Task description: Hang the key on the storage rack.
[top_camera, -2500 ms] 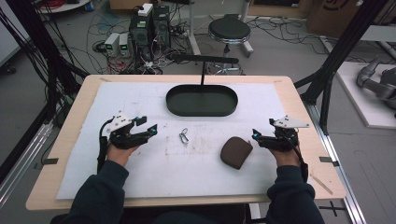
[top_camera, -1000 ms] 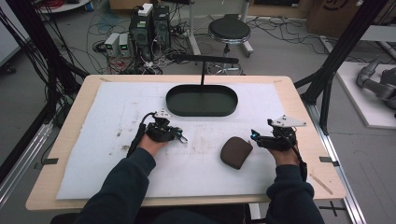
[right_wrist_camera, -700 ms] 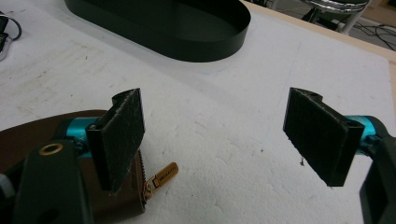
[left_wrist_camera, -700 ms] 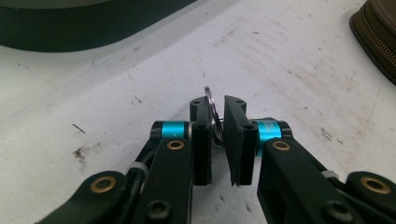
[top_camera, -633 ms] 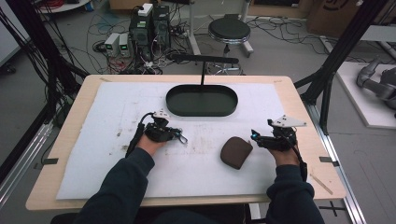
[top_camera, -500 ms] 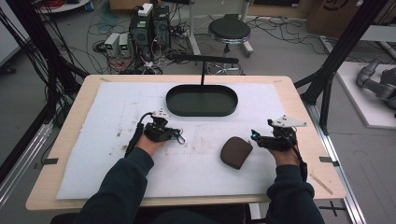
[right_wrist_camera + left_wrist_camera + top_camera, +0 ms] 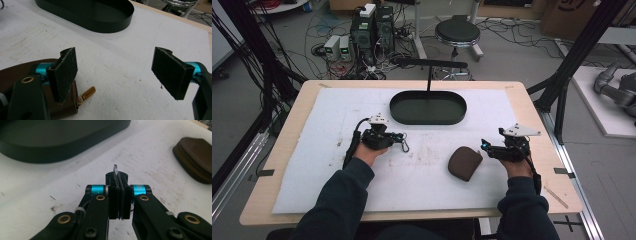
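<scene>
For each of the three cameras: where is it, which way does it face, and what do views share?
High view: above the person's side, looking forward and down; forearms, left gripper, right gripper.
Left gripper view: along shut jaws pinching a metal clip.
Right gripper view: along open jaws.
Shared by all three: dark oval tray, brown pouch.

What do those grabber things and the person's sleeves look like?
Both grippers are black with teal-blue collars and brass rivets. The left gripper trails a black cable; the right gripper carries a grey three-cornered plate and has rough flat pads. The sleeves are dark navy.
</scene>
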`<state>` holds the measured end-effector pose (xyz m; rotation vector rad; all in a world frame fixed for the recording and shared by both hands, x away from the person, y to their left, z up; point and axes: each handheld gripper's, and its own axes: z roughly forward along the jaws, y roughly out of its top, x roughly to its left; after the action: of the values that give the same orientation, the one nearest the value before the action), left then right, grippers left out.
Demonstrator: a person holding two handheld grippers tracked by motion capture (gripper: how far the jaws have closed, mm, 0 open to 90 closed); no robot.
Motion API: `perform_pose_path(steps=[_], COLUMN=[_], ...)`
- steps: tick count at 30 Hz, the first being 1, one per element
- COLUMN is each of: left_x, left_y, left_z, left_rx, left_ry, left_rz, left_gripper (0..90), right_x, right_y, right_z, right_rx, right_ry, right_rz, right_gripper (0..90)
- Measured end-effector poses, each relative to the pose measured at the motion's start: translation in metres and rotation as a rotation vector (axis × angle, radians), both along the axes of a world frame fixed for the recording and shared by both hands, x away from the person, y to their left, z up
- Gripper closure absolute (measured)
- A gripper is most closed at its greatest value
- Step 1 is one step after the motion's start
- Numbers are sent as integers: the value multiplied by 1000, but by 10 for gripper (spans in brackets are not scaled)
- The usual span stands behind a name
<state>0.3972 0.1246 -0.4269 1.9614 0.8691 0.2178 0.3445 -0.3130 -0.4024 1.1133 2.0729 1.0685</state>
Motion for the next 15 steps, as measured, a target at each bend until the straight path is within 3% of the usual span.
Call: perform_pose_path(steps=[1, 2, 3, 8, 10, 11, 12, 15], left_x=[0, -1, -1, 0, 1, 4, 4, 16], left_y=[0, 3, 3, 16, 18, 22, 22, 28], left_z=[0, 4, 4, 19, 23, 31, 31, 48], left_rx=[0, -19, -19, -48, -52, -54, -54, -75], left_ry=[0, -31, -31, -112, -119, -143, -143, -174], left_rz=[0, 7, 7, 35, 34, 26, 26, 21], left_gripper=[881, 881, 881, 882, 881, 882, 881, 881], right_x=[0, 0, 0, 0, 0, 0, 0, 1], right_y=[0, 0, 0, -1, -2, -2, -2, -2], right_z=[0, 0, 0, 1, 1, 1, 1, 1], right_rx=[-1, 0, 4, 13, 17, 19, 19, 21], right_ry=[0, 0, 1, -2, -6, -3, -3, -4], right_rz=[1, -1, -1, -3, -3, -6, -6, -3], right_gripper=[211, 211, 211, 211, 211, 211, 211, 211])
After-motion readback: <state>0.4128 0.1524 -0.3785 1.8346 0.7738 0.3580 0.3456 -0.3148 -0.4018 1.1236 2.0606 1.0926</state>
